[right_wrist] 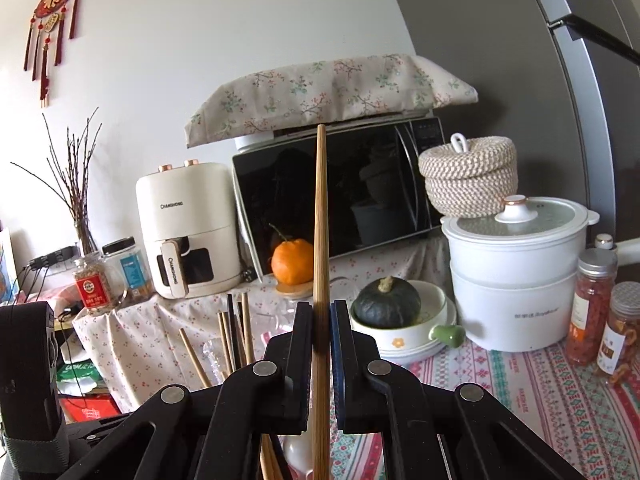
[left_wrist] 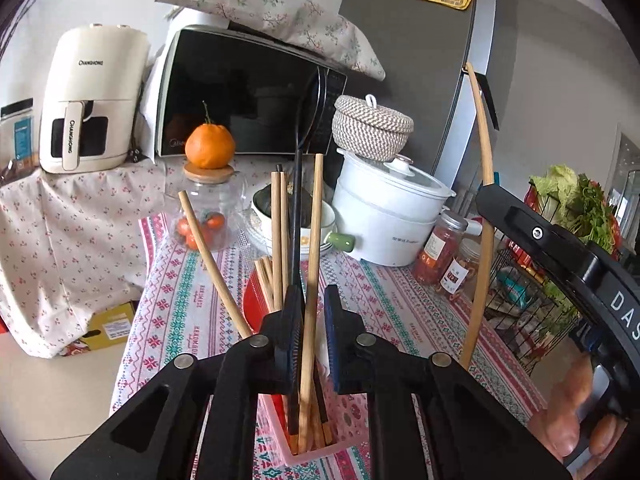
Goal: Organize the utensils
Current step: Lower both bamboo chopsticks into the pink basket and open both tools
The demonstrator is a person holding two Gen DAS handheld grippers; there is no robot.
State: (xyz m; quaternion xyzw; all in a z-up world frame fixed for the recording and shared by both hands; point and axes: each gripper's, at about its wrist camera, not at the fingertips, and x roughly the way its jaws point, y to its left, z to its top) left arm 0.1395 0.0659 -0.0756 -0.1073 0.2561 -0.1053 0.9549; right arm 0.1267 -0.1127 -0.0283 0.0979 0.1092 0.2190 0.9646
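Several wooden chopsticks [left_wrist: 277,240] and one black one [left_wrist: 296,232] stood on end in a pink plastic basket [left_wrist: 280,436] on the bench with the patterned tablecloth [left_wrist: 400,304]. The left tongs [left_wrist: 308,344] were partly open around a pale bamboo chopstick [left_wrist: 311,264] in that basket, pads not clearly touching it. The right tongs [right_wrist: 321,356] were clamped on a single upright bamboo chopstick [right_wrist: 321,220], near a dark green squash [right_wrist: 386,302] in a white bowl [right_wrist: 436,300].

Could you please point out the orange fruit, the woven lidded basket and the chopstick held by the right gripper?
orange fruit [left_wrist: 209,148]: left wrist view, centre of its skin.
woven lidded basket [right_wrist: 469,182]: right wrist view, middle of its side wall.
chopstick [right_wrist: 321,208]: right wrist view, shaft above the fingers.
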